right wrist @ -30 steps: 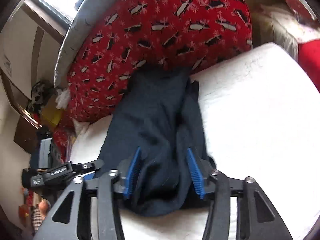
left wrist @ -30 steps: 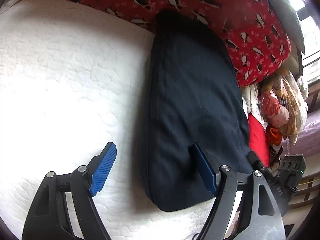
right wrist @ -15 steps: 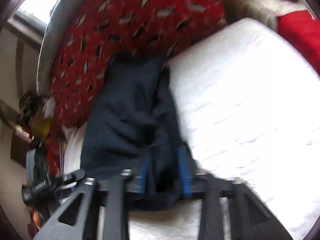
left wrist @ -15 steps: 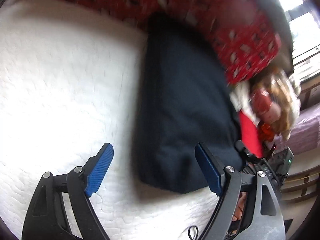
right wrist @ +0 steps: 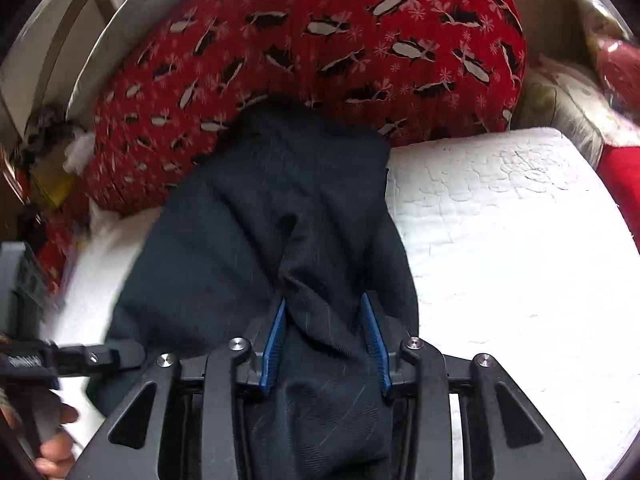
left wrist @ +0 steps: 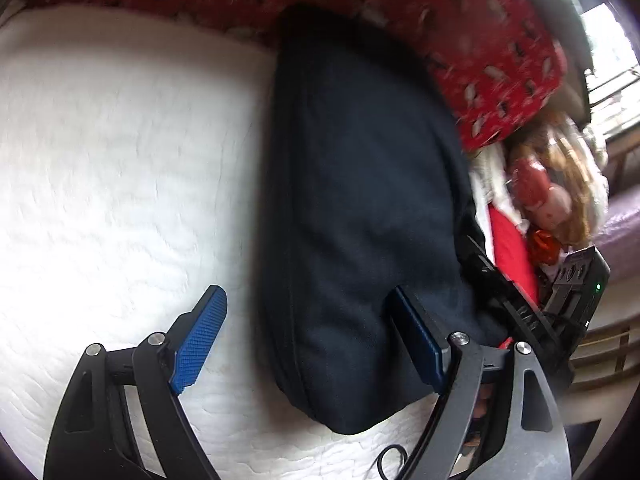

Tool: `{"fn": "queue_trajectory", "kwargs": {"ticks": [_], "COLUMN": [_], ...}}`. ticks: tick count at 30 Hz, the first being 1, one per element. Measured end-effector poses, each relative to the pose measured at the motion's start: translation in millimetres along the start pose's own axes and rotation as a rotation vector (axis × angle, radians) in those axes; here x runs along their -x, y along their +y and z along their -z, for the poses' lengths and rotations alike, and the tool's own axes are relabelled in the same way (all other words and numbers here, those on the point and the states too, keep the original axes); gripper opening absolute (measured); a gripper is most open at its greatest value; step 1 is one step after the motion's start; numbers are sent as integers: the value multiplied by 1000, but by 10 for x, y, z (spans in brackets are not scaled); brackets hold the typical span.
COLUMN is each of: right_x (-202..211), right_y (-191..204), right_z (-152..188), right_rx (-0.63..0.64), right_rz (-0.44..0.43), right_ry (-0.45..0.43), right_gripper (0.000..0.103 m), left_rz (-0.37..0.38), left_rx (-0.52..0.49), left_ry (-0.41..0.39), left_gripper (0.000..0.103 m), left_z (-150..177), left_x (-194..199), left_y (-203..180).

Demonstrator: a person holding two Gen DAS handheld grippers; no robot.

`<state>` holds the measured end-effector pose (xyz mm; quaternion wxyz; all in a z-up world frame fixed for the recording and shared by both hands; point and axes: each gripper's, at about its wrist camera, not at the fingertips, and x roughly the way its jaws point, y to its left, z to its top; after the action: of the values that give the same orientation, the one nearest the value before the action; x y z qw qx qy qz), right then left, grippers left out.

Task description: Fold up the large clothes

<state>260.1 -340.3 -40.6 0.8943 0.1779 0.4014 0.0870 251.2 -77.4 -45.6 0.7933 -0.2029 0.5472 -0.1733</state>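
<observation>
A dark navy garment point(left wrist: 360, 208) lies folded in a long strip on the white quilted mattress point(left wrist: 120, 152), its far end against the red penguin blanket point(left wrist: 440, 20). My left gripper point(left wrist: 308, 332) is open, its blue pads astride the strip's near left edge, not gripping. In the right wrist view my right gripper point(right wrist: 324, 332) is shut on a bunched near end of the garment point(right wrist: 280, 200), the cloth pinched between the blue pads and lifted. The left gripper shows at the left edge of that view point(right wrist: 60, 360).
The red penguin blanket point(right wrist: 320, 40) is heaped along the far side. Stuffed toys and red cloth point(left wrist: 548, 200) pile up beyond the mattress edge. White mattress point(right wrist: 520, 260) stretches to the right of the garment.
My right gripper has closed tighter on the garment's near end and bunched it up. The left gripper stayed open and shifted slightly over the strip.
</observation>
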Motion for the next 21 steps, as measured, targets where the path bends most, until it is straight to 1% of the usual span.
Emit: {"fn": "queue_trajectory", "kwargs": {"ticks": [1,2,3,4,5,7,9,10,11,13,16,17,18,19,20,21], "right_x": [84,159,185,157,101,-44,-128,-242,-358,-505,-540,-550,-549,-554,-567,-540], "right_y": [-44,-85,-124,-155,-172,-219,-256,-262,-266,-335,-441,-445,-429,-398,-368,-332], "right_z": [-59,-133,-206,-276,-354,-375,-368,-386,-387,-356,-335,-332,-334,-326,-316,-319], "right_rx": [-35,-78,-116,-150,-176,-193,-185,-180,-180,-207,-259,-254,-238,-216,-206,-194], "right_rz": [-20,-25,-35,-58,-75,-87,-79,-92,-103,-131,-211,-221,-230,-259,-282,-270], "right_ry": [-28,-58,-71,-64,-49,5,56,84,107,148,128,132,139,157,178,171], "right_gripper": [39,44,57,74,77,77,77,77,77,82,85,85,83,77,57,50], "left_rz": [16,51,81,109,127,160,232,258,265,260,257,253,245,228,203,192], "left_rx": [6,36,66,92,118,178,232,243,246,235,232,235,237,233,222,212], "left_ry": [-17,-30,-30,-20,-1,53,105,127,143,132,109,100,91,83,77,71], "left_gripper": [84,84,84,84,84,84,84,84,84,85,86,85,78,71,62,53], "left_z": [-71,-177,-253,-315,-394,-508,-536,-540,-533,-536,-569,-582,-585,-590,-594,-591], "left_x": [54,90,84,53,-13,-193,-348,-422,-491,-523,-531,-521,-518,-512,-500,-488], "left_y": [15,51,85,119,157,243,312,310,311,294,223,207,188,161,132,129]}}
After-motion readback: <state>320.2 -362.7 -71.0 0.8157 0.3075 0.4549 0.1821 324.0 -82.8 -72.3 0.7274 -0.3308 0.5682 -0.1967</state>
